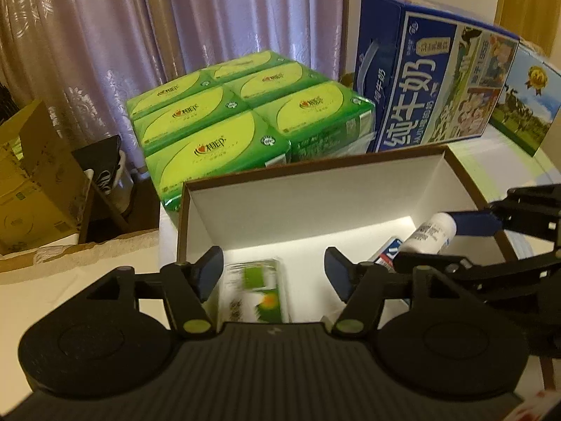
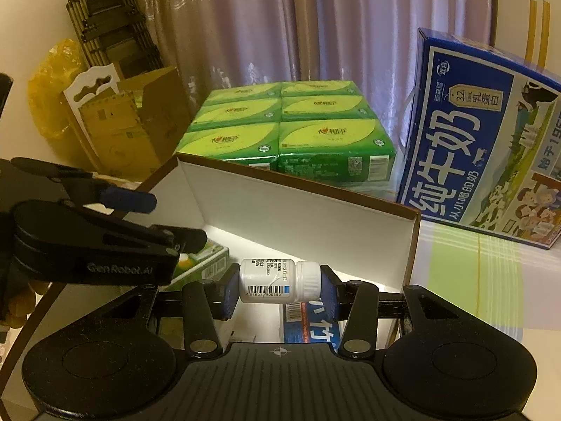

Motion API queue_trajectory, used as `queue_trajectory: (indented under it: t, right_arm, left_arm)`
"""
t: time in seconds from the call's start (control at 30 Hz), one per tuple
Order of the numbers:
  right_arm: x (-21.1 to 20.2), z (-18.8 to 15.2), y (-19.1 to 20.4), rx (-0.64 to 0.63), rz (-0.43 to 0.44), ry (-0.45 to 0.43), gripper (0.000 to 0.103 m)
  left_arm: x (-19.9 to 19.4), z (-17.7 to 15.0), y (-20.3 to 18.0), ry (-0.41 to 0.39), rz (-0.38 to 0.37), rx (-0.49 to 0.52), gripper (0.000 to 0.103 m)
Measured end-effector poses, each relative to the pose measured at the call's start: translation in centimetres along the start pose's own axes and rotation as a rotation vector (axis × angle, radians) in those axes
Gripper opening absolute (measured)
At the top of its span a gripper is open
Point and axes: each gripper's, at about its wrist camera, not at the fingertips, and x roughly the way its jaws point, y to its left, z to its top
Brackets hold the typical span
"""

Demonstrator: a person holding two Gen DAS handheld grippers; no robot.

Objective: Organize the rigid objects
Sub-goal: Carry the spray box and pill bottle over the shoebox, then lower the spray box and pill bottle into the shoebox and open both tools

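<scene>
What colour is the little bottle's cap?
White; the bottle's cap shows best in the right wrist view.

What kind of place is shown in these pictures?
Probably a room in a home, used partly for storage: purple curtains, a bulk pack of green tissue packs, a blue milk carton case and a folded trolley beside cardboard boxes.
</scene>
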Motion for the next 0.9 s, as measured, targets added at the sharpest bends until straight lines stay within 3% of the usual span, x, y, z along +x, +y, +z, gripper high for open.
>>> queue_trajectory:
  t: [0.37, 0.47, 0.9]
  right_arm:
    - [2.4, 1.5, 1.0, 0.015, 0.013, -0.009, 0.044]
    - [2.4, 1.9, 1.2, 0.021, 0.015, -0.024, 0.053]
    - [-3.4, -0.7, 1.1, 0.055, 0.045, -0.052, 0.064]
  left_arm:
    - [-2.0, 0.5, 2.6, -0.032, 0.008, -0.067, 0.061]
    - [-2.5, 0.3, 3.3, -0.031, 0.023, -0.09, 0.064]
    - [-6.5, -1.3, 2.0, -0.054, 0.02, -0.12, 0.065]
